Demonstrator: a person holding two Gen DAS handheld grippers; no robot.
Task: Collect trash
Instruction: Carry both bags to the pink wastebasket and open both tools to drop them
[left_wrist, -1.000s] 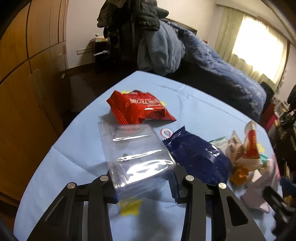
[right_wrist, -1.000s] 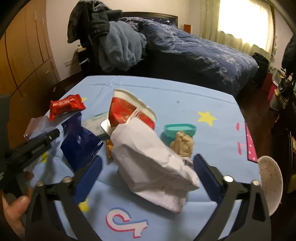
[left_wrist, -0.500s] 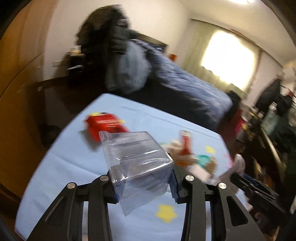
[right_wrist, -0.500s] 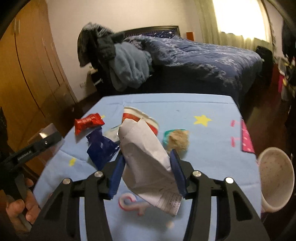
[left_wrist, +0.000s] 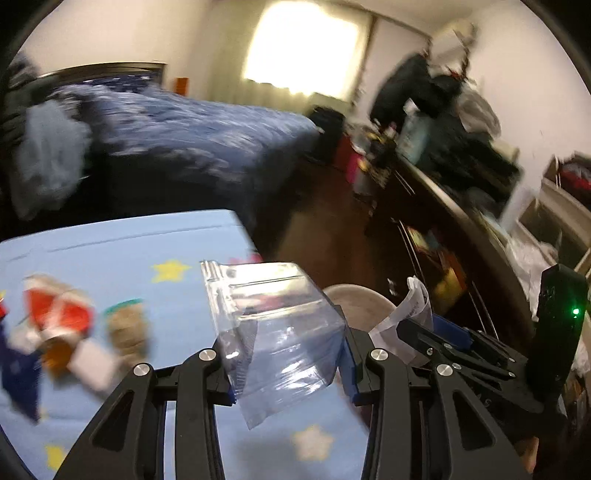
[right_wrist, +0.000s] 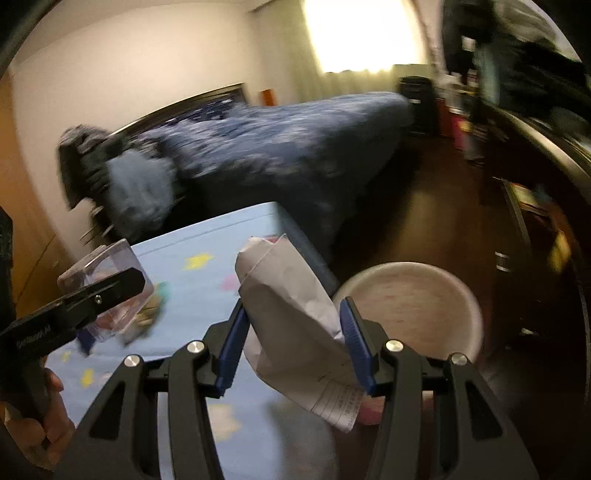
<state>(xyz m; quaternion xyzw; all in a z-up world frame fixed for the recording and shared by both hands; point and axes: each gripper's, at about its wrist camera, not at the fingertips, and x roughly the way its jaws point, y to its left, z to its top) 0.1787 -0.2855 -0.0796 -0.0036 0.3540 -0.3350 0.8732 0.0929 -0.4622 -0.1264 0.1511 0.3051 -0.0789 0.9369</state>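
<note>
Carrying step, by the look of it: two pieces of trash lifted off the table (left_wrist: 110, 251) and headed for the round bin (right_wrist: 413, 295) standing just off the table's near corner. Left gripper (left_wrist: 288, 354) clamped on a clear plastic bag (left_wrist: 273, 321), held up over the table edge, bin rim peeking out just behind the bag. Right gripper (right_wrist: 295, 339) clamped on a crumpled white paper bag (right_wrist: 291, 306) with a printed receipt strip hanging from its lower end, raised beside the bin and partly over its mouth. Next move, judged from this: bring each load squarely over the bin opening, then spread the jaws so the bags drop inside; light, floppy stuff, so release low and centred to avoid drifting onto the floor. Two grippers close together at the bin, so likely one at a time. More trash left on the table, well away from the bin: a red and white wrapper (left_wrist: 55, 314), a teal lid with a brownish lump (left_wrist: 125, 325), a dark blue packet (left_wrist: 18, 376), all blurred. Beyond the bin, a dark bed (left_wrist: 184, 136) and a cluttered sideboard (left_wrist: 443, 184); nothing between the grippers and the bin
</note>
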